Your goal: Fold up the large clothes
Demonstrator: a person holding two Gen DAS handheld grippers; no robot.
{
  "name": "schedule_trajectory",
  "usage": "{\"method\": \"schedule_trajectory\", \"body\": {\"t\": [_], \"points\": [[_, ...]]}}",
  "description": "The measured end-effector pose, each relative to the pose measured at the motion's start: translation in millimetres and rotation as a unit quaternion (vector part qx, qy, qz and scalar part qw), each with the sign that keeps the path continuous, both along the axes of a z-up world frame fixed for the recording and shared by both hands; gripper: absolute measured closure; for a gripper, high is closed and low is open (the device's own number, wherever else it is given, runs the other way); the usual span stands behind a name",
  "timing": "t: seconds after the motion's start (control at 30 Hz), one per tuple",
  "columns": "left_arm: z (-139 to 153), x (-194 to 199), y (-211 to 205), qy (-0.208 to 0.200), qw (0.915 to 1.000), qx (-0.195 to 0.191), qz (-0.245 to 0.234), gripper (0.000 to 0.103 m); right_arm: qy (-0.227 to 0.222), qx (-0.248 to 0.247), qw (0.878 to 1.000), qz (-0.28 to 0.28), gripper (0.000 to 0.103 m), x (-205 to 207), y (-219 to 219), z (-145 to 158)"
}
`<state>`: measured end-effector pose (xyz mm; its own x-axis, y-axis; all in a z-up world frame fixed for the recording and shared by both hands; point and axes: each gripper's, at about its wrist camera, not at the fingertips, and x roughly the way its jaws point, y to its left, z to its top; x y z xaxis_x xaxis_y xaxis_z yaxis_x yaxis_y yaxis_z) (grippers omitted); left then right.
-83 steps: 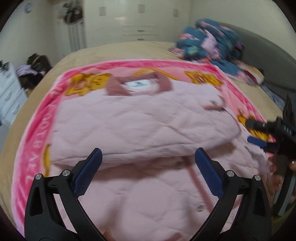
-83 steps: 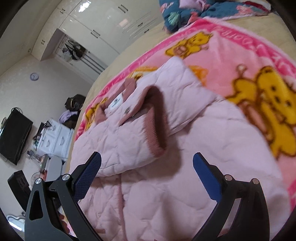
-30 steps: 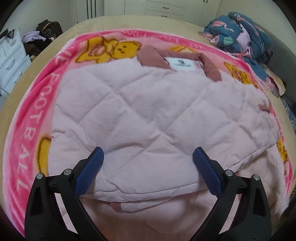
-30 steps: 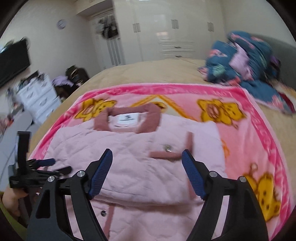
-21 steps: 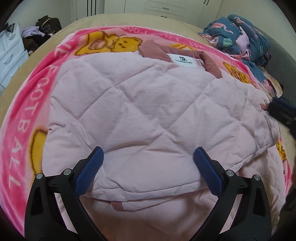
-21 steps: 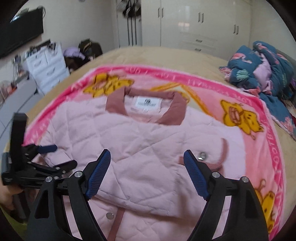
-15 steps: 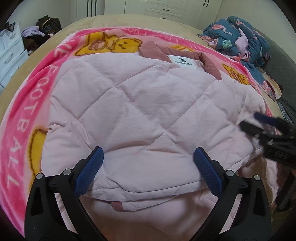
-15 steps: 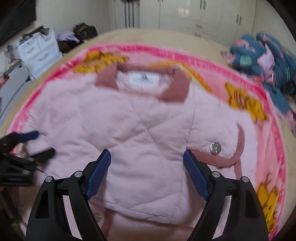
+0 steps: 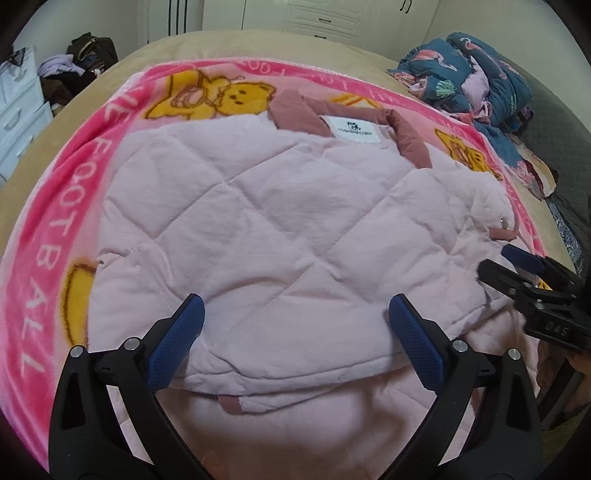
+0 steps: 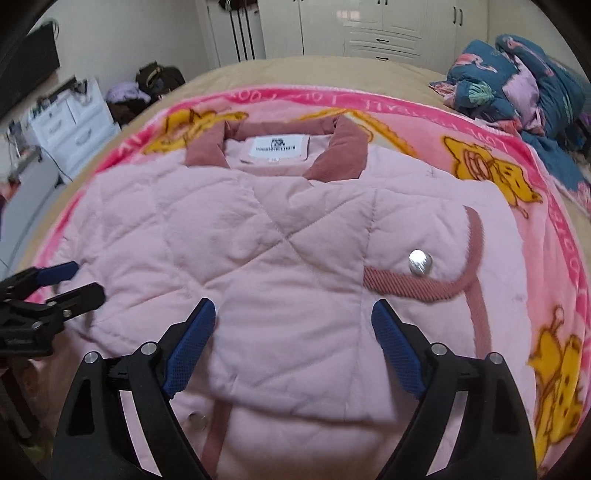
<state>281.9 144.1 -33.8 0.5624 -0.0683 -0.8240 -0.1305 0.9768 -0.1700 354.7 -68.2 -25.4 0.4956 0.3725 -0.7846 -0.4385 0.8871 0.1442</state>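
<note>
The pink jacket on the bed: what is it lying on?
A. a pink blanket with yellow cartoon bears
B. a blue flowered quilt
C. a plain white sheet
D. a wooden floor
A. The pink jacket is spread over a pink blanket printed with yellow bears, and the blanket's border shows around the jacket on both sides.

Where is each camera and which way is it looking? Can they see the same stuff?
Left wrist: sits on the left gripper, facing across the pink jacket toward its collar; own open jaws show, with the right gripper at the right edge.
Right wrist: sits on the right gripper, facing the same way over the jacket; own open jaws show, with the left gripper at the left edge.
Shared: jacket, bear blanket, blue bedding pile, white wardrobe.
</note>
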Motion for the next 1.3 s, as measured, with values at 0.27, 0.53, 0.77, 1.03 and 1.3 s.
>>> {"method": "schedule_trajectory", "body": {"t": [0.27,0.53,0.77,1.03,1.3], "points": [[18,-17,-3,-0.021,0.9995,-0.014,0.017,0.009,-0.008,0.04,0.999,-0.008,0.004,-22,-22,24],[39,-33,-8,-0.037,0.9989,-0.02,0.022,0.009,-0.009,0.047,0.999,-0.011,0.004,-35,-26,32],[56,-45,-8,-0.055,0.9977,-0.023,0.031,0.009,-0.018,0.058,0.998,-0.012,0.004,-47,-32,44],[76,-63,-15,-0.075,0.9967,-0.018,0.027,0.009,-0.04,0.071,0.997,-0.011,0.004,-64,-39,70],[98,-77,-27,-0.096,0.9952,-0.012,0.014,0.009,-0.066,0.085,0.994,-0.01,0.004,-82,-48,98]]}}
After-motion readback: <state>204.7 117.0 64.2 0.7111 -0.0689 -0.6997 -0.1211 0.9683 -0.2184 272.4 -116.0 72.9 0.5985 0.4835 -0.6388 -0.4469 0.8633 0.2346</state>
